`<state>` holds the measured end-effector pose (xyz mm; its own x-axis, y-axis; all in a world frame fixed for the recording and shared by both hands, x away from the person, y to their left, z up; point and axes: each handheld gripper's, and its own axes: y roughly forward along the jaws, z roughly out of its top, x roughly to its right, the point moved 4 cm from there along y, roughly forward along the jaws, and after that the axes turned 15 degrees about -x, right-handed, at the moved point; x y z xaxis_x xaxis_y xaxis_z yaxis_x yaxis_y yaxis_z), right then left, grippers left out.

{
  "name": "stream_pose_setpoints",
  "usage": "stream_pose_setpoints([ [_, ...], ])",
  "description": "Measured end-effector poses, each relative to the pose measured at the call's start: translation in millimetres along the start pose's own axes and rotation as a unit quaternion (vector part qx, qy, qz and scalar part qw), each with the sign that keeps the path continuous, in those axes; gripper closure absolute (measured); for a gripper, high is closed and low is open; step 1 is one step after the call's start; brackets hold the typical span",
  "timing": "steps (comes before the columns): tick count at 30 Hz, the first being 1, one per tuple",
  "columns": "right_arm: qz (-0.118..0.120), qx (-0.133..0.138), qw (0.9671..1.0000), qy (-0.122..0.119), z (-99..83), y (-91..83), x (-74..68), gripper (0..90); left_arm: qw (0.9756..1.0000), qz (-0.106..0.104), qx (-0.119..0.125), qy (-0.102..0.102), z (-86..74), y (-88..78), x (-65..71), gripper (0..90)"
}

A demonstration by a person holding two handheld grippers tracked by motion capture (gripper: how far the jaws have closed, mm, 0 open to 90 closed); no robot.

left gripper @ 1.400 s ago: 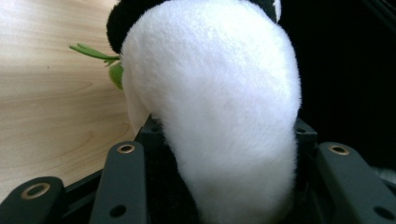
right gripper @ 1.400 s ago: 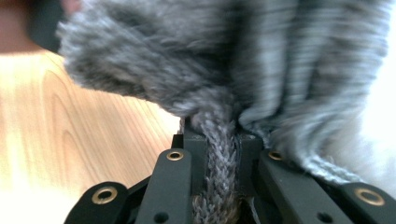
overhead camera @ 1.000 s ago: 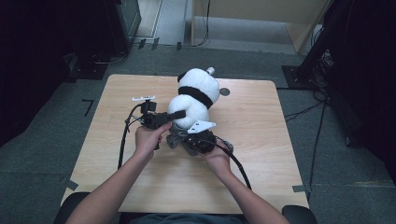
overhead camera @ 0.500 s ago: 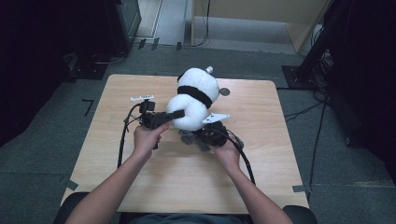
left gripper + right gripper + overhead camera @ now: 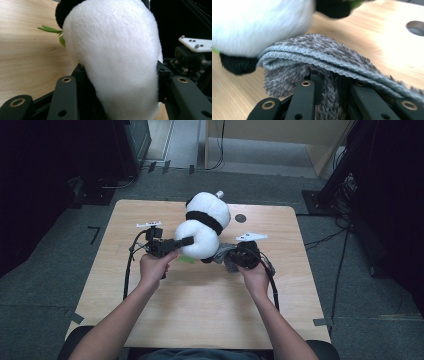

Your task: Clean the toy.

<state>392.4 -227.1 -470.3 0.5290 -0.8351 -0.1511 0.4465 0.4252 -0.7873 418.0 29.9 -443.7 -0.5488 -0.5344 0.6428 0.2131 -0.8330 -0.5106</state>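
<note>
A white plush panda (image 5: 205,222) with a black band lies on the wooden table (image 5: 200,310). My left gripper (image 5: 186,241) is shut on its lower white body, and the plush (image 5: 117,50) bulges between the jaws of that gripper (image 5: 120,75). Green felt leaves (image 5: 50,29) stick out beside the plush. My right gripper (image 5: 227,257) sits just right of the panda, shut on a grey knitted cloth (image 5: 223,251). In the right gripper view the folded cloth (image 5: 324,57) drapes over the gripper (image 5: 329,80), close under the panda's white fur (image 5: 262,22).
A round hole (image 5: 240,218) is cut in the tabletop behind the right gripper. Cables (image 5: 127,270) trail from both grippers toward the person. Dark equipment stands left and right of the table, and a wooden cabinet (image 5: 280,140) is at the back.
My right gripper has moved to the right and a little up with the grey cloth, away from under the panda. The left gripper has kept still on the plush.
</note>
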Motion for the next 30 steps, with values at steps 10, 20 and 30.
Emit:
stream_pose_setpoints([
  [10,0.031,0.072,0.9965,0.031,17.3,-35.8,5.1,80.8,0.9994,0.023,-0.025,0.010,-5.9,11.7,-1.0,48.3],
  [20,0.061,0.060,0.9954,-0.043,31.3,-40.5,-53.8,81.3,0.9993,0.021,-0.026,0.014,-8.6,18.6,7.4,48.3],
  [30,0.076,0.042,0.9889,-0.121,19.5,-15.6,-108.4,81.1,0.9997,0.021,-0.016,-0.001,-5.9,13.0,5.3,48.5],
])
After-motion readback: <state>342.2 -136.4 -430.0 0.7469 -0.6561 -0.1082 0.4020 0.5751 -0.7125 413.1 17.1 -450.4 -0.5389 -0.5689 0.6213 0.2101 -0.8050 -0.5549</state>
